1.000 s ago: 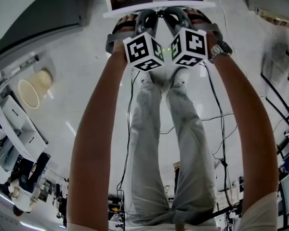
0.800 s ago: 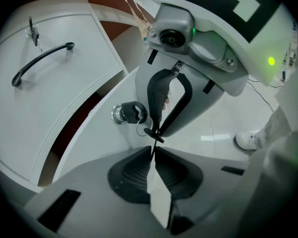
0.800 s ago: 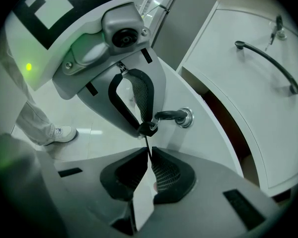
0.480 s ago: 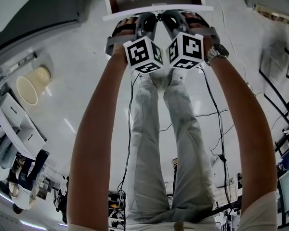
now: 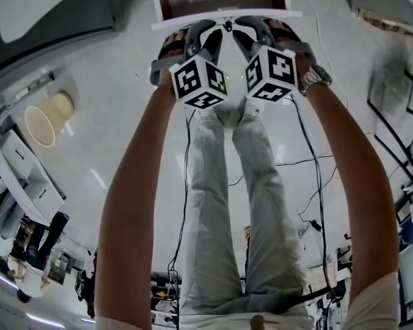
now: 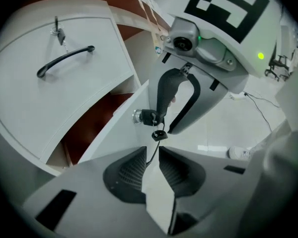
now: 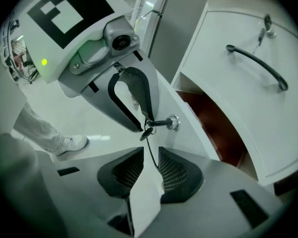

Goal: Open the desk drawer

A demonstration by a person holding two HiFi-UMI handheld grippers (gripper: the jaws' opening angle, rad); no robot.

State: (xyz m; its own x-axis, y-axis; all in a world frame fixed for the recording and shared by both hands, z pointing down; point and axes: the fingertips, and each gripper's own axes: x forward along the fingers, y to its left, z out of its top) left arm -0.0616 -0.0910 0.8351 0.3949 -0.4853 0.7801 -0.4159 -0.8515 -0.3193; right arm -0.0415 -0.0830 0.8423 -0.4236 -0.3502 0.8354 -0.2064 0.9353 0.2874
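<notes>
The white drawer front (image 5: 186, 22) stands pulled out from the desk, with brown inside (image 6: 97, 118) showing behind it. A key (image 6: 145, 117) with a hanging fob sticks in its lock. My left gripper (image 5: 208, 27) and right gripper (image 5: 244, 26) sit side by side on its top edge. In the left gripper view my left gripper (image 6: 153, 155) is opening; the drawer's white edge lies between the pads, which no longer press it. The right gripper (image 7: 151, 157) is opening the same way over that edge (image 7: 184, 133).
A second white front with a black handle (image 6: 64, 61) and its own key lies beyond the drawer. My legs and shoes (image 5: 220, 184) stand below the grippers. Cables (image 5: 310, 184) trail on the floor at the right; a pale waste basket (image 5: 45, 119) stands at the left.
The two marker cubes have tipped apart from each other a little. Both hands stay at the drawer's top edge, and the drawer front has barely shifted.
</notes>
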